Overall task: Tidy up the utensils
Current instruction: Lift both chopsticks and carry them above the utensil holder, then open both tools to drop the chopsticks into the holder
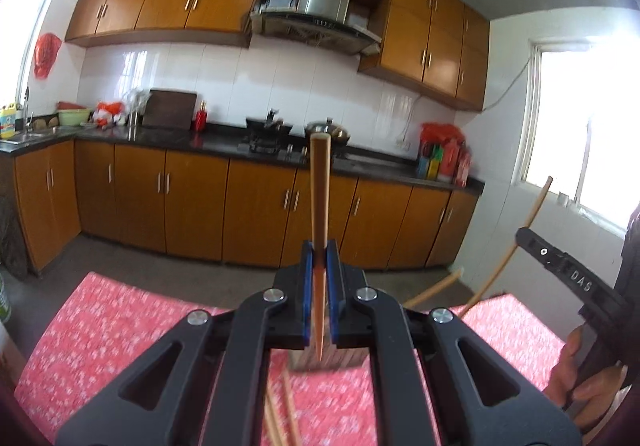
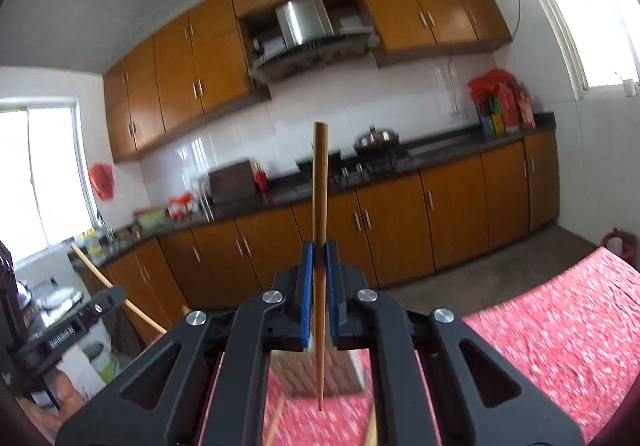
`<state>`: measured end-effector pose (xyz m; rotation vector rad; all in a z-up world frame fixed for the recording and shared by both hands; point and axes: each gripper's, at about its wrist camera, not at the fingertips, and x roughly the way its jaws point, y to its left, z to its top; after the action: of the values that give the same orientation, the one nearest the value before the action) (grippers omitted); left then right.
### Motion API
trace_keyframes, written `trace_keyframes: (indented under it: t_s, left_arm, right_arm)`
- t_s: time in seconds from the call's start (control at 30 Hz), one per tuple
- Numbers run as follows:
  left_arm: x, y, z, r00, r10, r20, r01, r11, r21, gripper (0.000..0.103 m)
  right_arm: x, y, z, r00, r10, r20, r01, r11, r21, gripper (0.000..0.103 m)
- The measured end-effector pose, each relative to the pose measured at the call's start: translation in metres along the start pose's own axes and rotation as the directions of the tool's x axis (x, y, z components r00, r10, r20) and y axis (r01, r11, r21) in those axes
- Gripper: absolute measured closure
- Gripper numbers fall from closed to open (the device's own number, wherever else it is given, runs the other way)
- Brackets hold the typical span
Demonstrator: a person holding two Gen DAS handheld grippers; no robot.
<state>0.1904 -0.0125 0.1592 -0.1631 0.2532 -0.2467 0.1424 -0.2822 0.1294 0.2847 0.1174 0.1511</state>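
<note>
Left claw point(image 1: 319, 250): blue pads pinched on one wooden chopstick point(image 1: 319, 182), thick end up, tapered tip hanging below the pads over the holder. Keep your squeeze steady; the stick is thin and would likely pivot if the pinch slackens.

Chopstick holder point(image 1: 326, 360): striped wooden box on the red floral counter point(image 1: 120, 322), directly under the left tip, blurred. Lower your stick straight down, tip first, and release only once the tip is inside the mouth.

Loose chopsticks point(image 1: 290, 412): lying on the counter near the holder, partly hidden behind the claw frame; count uncertain. These probably remain to be collected.

Right claw point(image 2: 319, 250): pressed together on a second chopstick point(image 2: 320, 182), same upright pose, tip above the same holder point(image 2: 316, 374). Enter one stick at a time, since both tips aim at one opening and your claws sit close enough to collide.
</note>
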Motion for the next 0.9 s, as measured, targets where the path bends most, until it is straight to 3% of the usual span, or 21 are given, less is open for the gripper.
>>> trace_keyframes:
  t_s: [0.13,0.23,0.4,0.67,0.7,0.8,0.9]
  left_arm:
    - [0.016,-0.012,0.022,0.997,-0.002,0.072,0.004,1.000,-0.019,0.095]
    - [0.035,-0.018,0.026,0.996,0.003,0.093,-0.002,1.000,-0.010,0.095]
    - [0.072,-0.019,0.014,0.996,0.033,0.085,-0.033,0.999,-0.007,0.095]
    - [0.112,-0.016,-0.012,0.999,0.044,-0.020,-0.044,0.999,-0.002,0.095]
    - [0.112,-0.015,-0.013,0.999,0.046,-0.024,-0.047,0.999,-0.004,0.092]
    - [0.110,-0.012,-0.012,0.998,0.060,-0.025,-0.060,0.998,-0.001,0.084]
    - [0.098,-0.007,-0.010,0.997,0.076,-0.010,-0.076,0.997,-0.005,0.082]
  right_arm:
    - [0.020,0.006,0.009,0.995,-0.012,0.099,0.013,1.000,-0.012,0.095]
    - [0.037,0.006,0.005,0.992,-0.034,0.118,0.038,0.999,-0.030,0.096]
    - [0.069,-0.003,-0.018,0.995,-0.052,0.080,0.053,0.998,-0.015,0.096]
    - [0.084,-0.002,-0.037,0.999,-0.046,-0.025,0.045,0.999,-0.026,0.094]
    - [0.084,-0.002,-0.038,0.999,-0.039,-0.037,0.038,0.999,-0.022,0.093]
    - [0.081,-0.004,-0.039,0.997,-0.040,-0.066,0.039,0.999,-0.016,0.073]
    - [0.072,-0.005,-0.035,0.997,-0.041,-0.064,0.040,0.999,-0.009,0.071]
